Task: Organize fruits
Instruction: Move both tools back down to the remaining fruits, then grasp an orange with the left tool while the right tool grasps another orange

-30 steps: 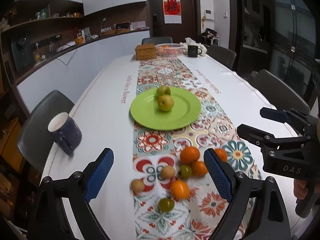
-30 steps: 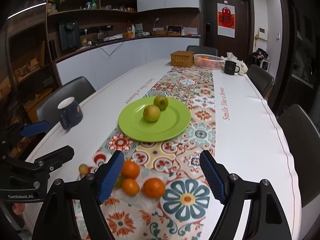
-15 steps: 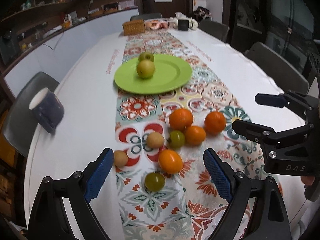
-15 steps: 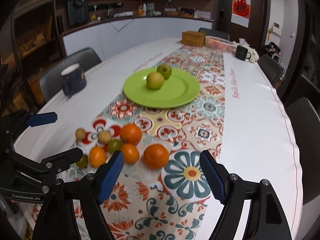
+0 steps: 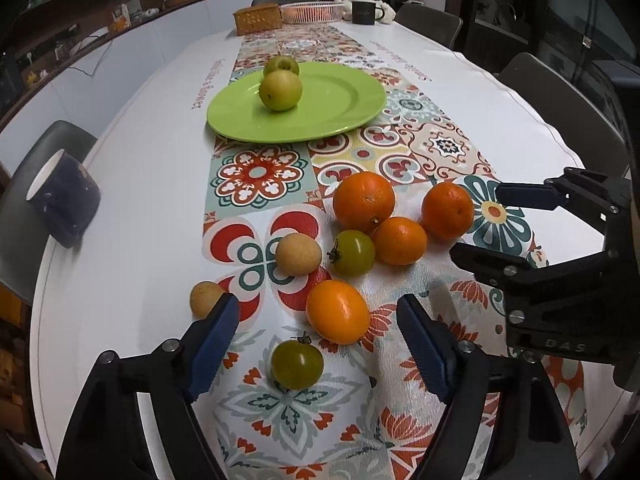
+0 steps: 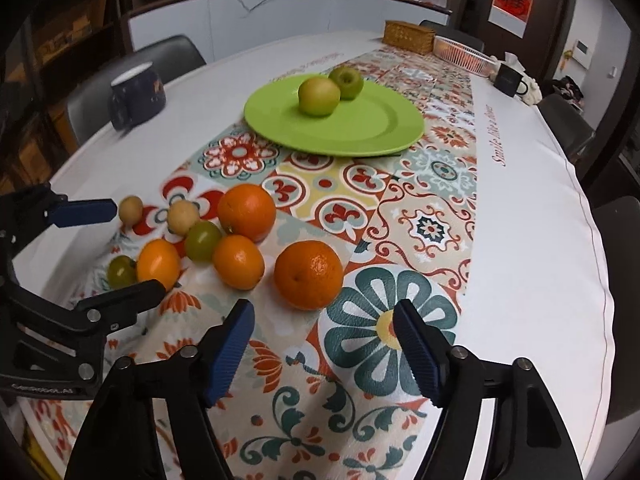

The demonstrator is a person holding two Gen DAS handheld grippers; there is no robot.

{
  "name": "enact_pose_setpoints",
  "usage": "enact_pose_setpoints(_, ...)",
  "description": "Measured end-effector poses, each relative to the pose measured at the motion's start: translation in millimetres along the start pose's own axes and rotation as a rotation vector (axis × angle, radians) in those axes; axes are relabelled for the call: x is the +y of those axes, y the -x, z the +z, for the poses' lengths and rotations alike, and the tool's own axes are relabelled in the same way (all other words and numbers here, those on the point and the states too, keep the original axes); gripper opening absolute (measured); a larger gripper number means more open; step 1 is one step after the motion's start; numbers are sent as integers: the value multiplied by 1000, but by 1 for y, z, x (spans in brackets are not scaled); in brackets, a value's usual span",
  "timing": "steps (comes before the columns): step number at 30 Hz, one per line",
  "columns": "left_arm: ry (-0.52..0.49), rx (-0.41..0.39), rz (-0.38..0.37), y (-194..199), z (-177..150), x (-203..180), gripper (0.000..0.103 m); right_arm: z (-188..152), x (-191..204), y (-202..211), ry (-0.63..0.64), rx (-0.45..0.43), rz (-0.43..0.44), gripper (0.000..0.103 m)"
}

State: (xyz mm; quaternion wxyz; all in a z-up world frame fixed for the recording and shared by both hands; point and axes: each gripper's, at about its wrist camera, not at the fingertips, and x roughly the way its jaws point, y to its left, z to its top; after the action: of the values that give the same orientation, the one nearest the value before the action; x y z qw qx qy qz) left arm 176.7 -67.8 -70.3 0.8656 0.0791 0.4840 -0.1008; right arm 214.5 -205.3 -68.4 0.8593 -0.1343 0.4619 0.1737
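A loose cluster of fruit lies on the patterned runner: three oranges [image 5: 363, 201], two green tomatoes [image 5: 297, 364], two small tan fruits [image 5: 298, 255] and a yellow-orange fruit [image 5: 338, 312]. Beyond them a green plate [image 5: 340, 100] holds two yellow-green apples [image 5: 280, 90]. My left gripper [image 5: 320, 340] hovers low over the near fruits, jaws closing, the yellow-orange fruit and a green tomato between its fingers but untouched. My right gripper [image 6: 324, 344] sits just short of the nearest orange [image 6: 308, 274], jaws closing on nothing. Each gripper shows in the other's view: the right gripper [image 5: 492, 226], the left gripper [image 6: 112, 256].
A navy mug [image 5: 64, 196] stands at the table's left edge. At the far end are a wicker box [image 5: 256, 18], a pink basket [image 5: 312, 12] and a black mug [image 5: 364, 12]. Dark chairs [image 5: 560, 92] ring the white table.
Both grippers have sunk toward the fruit cluster and tipped further down, so the fruits loom larger. Both pairs of jaws stand narrower than before.
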Motion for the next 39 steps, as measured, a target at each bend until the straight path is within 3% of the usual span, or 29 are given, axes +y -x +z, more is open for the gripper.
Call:
enact_pose_setpoints(5,10,19,-4,-8,1,0,73,4,-1,-11,-2,13,-3,63)
enact_pose_setpoints(13,23,40,-35,-15,1,0,52,8,2,-13,-2,0,6,57)
enact_pose_setpoints(17,22,45,-47,-18,1,-1,45,9,5,-14,1,-1,32,43)
enact_pose_setpoints(20,26,52,-61,-20,1,-1,35,9,7,-14,7,-5,22,42)
enact_pose_setpoints(39,21,-26,-89,9,3,-6,35,-6,8,12,-59,-42,35,41)
